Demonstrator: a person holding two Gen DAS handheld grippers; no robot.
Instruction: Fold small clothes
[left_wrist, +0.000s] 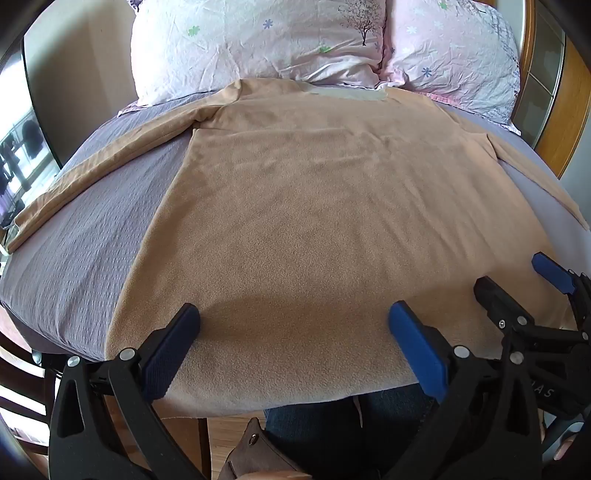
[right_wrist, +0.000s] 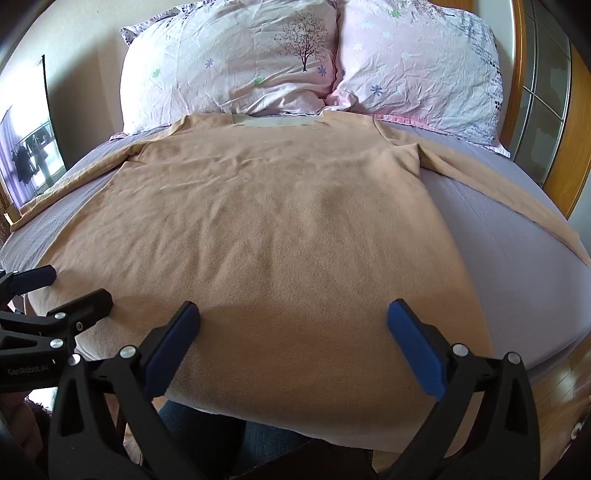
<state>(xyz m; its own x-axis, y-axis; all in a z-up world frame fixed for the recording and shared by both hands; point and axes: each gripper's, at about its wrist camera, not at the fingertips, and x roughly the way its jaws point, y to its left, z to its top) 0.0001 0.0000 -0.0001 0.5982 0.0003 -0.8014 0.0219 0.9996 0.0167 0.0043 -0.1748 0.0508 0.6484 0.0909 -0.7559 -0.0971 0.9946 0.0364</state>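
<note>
Hovering w/ fingers spread wide over near hem: left gripper (left_wrist: 293, 321), black frame w/ blue pads (left_wrist: 417, 350), released, nothing between jaws. Same for right gripper (right_wrist: 293, 321), just beside it to the right, also released, spread wide, nothing held; seen too from left cam at far right edge (left_wrist: 517, 284), fingers apart. Left gripper likewise visible in right cam at left edge (right_wrist: 62, 291).

Below grippers, at bed's near edge: blue denim legs (left_wrist: 321, 424) of person, plus strip of light wood floor (right_wrist: 569, 380).

Spread flat across bed: tan long-sleeved fleece top (left_wrist: 314, 206), hem draped slightly over near edge, under both grippers. Body mostly smooth, few shallow wrinkles nr shoulders. Pale grey-green neck lining (left_wrist: 347, 94) at far end, by pillows. One sleeve (left_wrist: 92, 173) stretched diag. out to left side of bed, cuff nr left edge; other sleeve (right_wrist: 517, 199) stretched diag. to right.

Under top: lavender-grey textured bedsheet (left_wrist: 85, 236), showing on both sides of garment.

Further back: two crumpled pink-white pillows w/ flower and tree print, left one (right_wrist: 240, 62) and right one (right_wrist: 417, 62), touching each other. Top's neckline just in front of them.

Beyond, right: wooden-framed glass panel (right_wrist: 535, 110). Far left: bright window area (right_wrist: 29, 155), dark clothes hanging, blurred.
</note>
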